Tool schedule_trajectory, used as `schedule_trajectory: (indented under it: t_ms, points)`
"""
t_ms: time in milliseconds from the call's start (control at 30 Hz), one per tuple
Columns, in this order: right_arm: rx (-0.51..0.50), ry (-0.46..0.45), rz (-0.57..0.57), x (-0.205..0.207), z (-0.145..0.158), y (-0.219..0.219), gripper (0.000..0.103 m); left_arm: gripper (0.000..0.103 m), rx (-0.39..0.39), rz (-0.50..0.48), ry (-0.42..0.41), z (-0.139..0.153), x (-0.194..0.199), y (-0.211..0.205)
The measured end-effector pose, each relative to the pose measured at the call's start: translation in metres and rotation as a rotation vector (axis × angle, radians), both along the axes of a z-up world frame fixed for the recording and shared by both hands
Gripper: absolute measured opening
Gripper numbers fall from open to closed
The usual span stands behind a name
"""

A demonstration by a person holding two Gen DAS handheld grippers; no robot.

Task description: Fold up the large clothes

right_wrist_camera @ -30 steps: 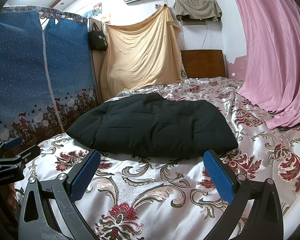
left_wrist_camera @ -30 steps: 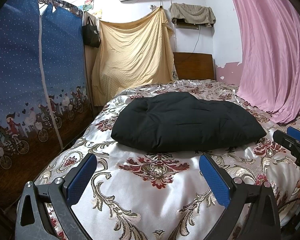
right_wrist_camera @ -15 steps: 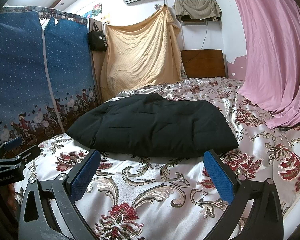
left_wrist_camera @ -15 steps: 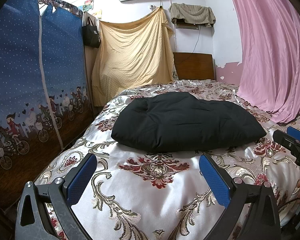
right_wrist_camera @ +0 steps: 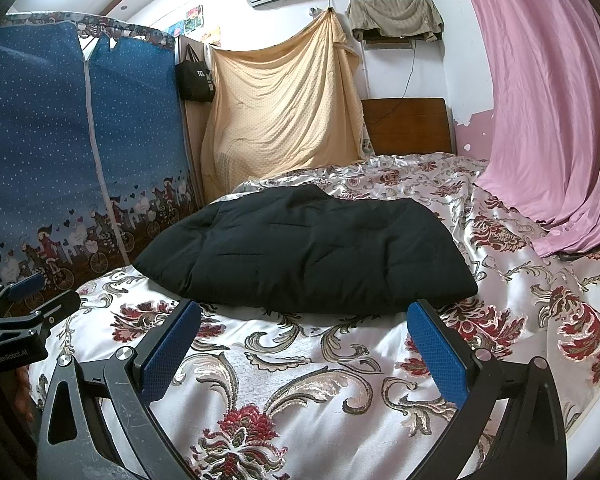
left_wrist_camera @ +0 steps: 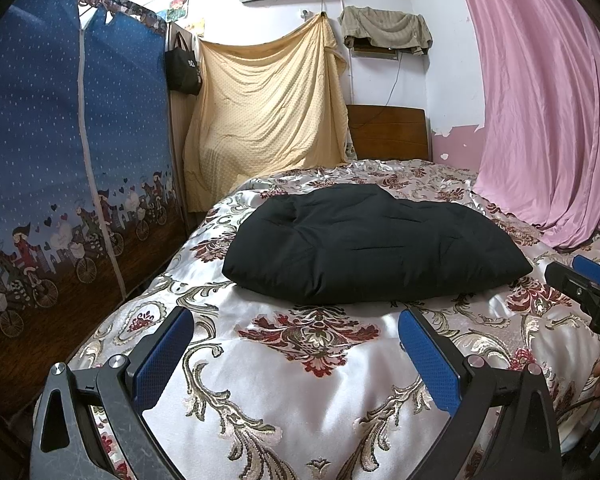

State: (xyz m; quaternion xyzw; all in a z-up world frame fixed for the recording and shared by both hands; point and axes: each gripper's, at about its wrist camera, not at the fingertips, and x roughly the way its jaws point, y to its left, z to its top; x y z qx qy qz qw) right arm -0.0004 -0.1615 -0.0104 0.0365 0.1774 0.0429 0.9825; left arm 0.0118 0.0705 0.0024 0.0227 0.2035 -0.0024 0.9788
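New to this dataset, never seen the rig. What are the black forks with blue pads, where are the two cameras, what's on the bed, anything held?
No robot here: a person carries a two-finger gripper in each hand, each with a fisheye camera looking forward along its fingers. One picture shows the left gripper, the other the right gripper; each also catches the other gripper at its edge. Both are open and hold nothing. On the patterned bedspread lies a black padded garment, apparently folded. Neither gripper touches it.
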Motion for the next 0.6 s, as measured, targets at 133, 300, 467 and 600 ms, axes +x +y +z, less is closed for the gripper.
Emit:
schedule_trajectory:
  t_ms: [133,300,467,600]
  points:
    - [0.000,-0.001,0.000,-0.0002,-0.0004,0.0001,0.101,0.103,0.002,0.000,-0.001,0.0005,0.0008,0.0032]
    - [-0.001,0.000,0.000,-0.0002,-0.0003,0.0001,0.101,0.103,0.003,0.001,-0.004,0.0004,0.0003,0.0045]
    - [0.001,0.001,-0.001,0.0001,0.0002,0.0002,0.101,0.103,0.004,0.002,-0.004,0.0002,0.0005,0.0048]
    - [0.001,0.000,-0.001,0.0000,0.0000,0.0002,0.101,0.103,0.004,0.001,-0.004,0.0002,0.0008,0.0052]
